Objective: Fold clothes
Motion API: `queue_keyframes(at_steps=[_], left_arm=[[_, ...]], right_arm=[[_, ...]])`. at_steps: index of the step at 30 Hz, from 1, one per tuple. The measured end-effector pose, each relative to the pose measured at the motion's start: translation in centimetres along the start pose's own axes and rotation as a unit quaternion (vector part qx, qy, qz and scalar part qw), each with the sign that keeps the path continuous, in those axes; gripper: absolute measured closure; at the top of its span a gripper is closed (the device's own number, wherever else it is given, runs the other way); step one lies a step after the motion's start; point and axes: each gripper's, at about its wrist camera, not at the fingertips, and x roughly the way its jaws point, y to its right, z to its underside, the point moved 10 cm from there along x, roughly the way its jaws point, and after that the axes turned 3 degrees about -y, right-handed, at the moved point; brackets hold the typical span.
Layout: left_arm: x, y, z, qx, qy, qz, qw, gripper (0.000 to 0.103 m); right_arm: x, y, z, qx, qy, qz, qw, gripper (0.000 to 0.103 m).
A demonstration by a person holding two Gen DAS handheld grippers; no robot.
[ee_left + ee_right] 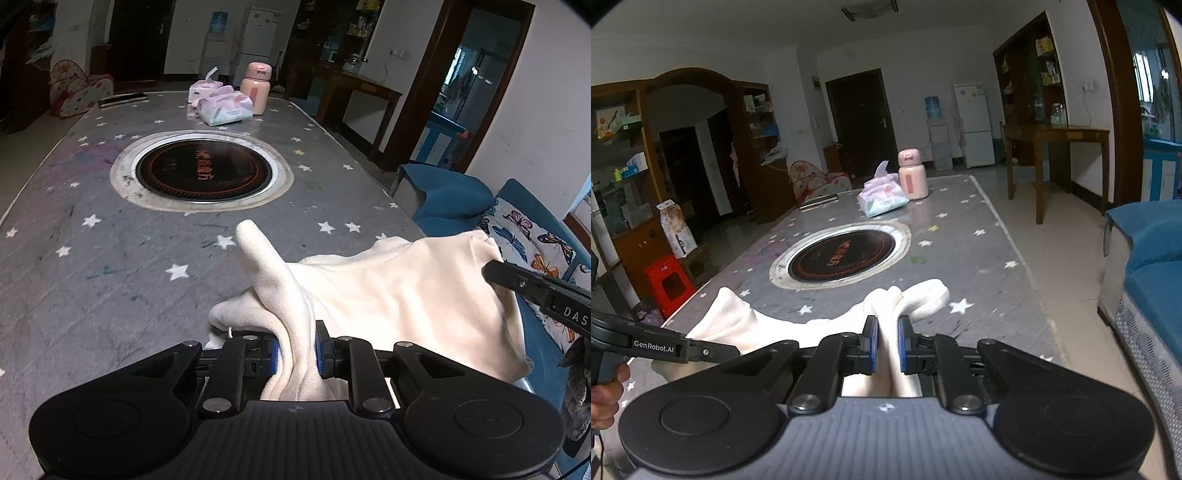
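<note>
A cream fleece garment [388,295] hangs stretched between my two grippers above the near end of a grey star-patterned table [110,258]. My left gripper [295,350] is shut on a bunched fold of the garment. My right gripper [886,343] is shut on another fold of the same garment [746,325]. The right gripper's fingers [517,282] show at the garment's right corner in the left wrist view. The left gripper's fingers [709,350] show at the left in the right wrist view. The garment's lower part is hidden behind the grippers.
A round black induction cooker [207,171] is set into the table's middle. Tissue packs [225,107] and a pink bottle [256,88] stand at the far end. A blue sofa [1152,266] with a butterfly cushion [532,240] is to the right. A red stool [668,284] stands left.
</note>
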Motion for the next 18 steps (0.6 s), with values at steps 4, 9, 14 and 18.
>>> queue_keyframes(at_steps=[4,9,14,18], left_arm=[[0.8,0.9,-0.7,0.006,-0.001,0.002,1.0,0.084],[2.1,1.9,-1.5,0.011,-0.005,-0.002,0.9999,0.084],[3.2,2.7,-2.6,0.022,-0.001,-0.011,0.9997,0.084],[4.4,3.1,-3.2,0.02,-0.006,-0.013,0.9997,0.084]], right_arm=[[0.1,1.0,-0.9,-0.007,0.003,0.014,1.0,0.093],[0.3,1.8,-1.8,-0.017,0.009,0.023,1.0,0.093],[0.8,2.7,-2.4,-0.028,0.01,0.036,0.999,0.093],[1.5,4.0,-2.7,-0.023,0.006,0.045,0.999,0.093]])
